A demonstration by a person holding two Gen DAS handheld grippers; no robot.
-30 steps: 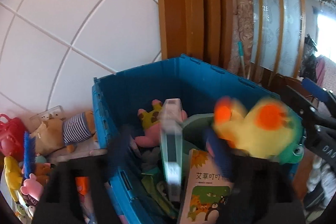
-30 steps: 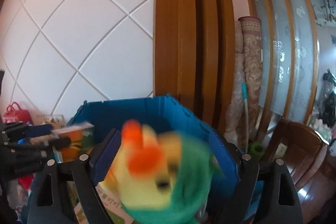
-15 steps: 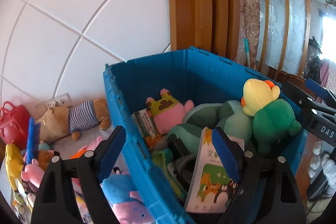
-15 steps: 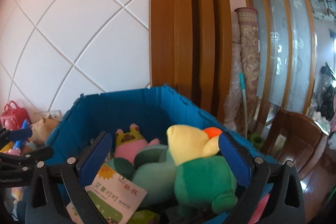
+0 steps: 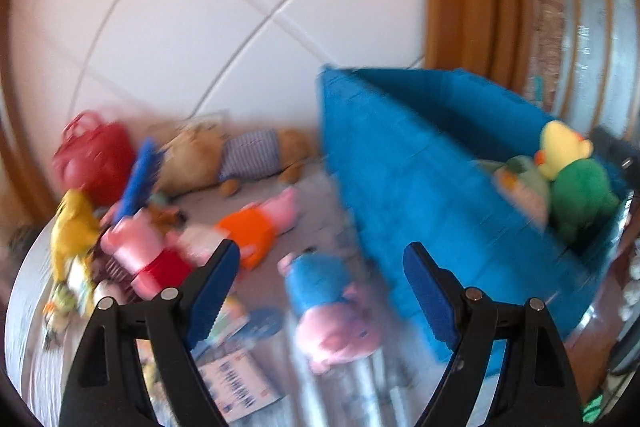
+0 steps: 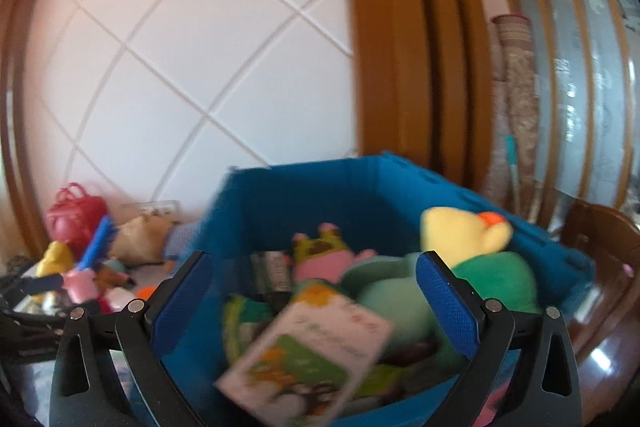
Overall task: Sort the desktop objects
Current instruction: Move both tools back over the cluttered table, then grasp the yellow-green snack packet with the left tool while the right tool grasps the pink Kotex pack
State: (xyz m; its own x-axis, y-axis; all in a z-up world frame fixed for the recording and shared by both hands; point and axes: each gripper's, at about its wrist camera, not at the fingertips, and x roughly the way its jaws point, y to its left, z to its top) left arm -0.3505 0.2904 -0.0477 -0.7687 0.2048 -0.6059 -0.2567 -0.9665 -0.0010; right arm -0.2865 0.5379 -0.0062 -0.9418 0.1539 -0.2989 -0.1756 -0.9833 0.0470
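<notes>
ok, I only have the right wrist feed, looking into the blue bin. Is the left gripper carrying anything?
Observer: No. The left gripper is open, nothing between its fingers.
Operator: What is it pointed at?
Observer: The surface beside the blue bin. A pig plush in a blue top lies right ahead of it; your view hides that one.
Operator: Anything else loose near it?
Observer: A pig plush in an orange top lies further back, and a printed booklet sits by the left finger. The picture is blurred, so I cannot read it.
</notes>
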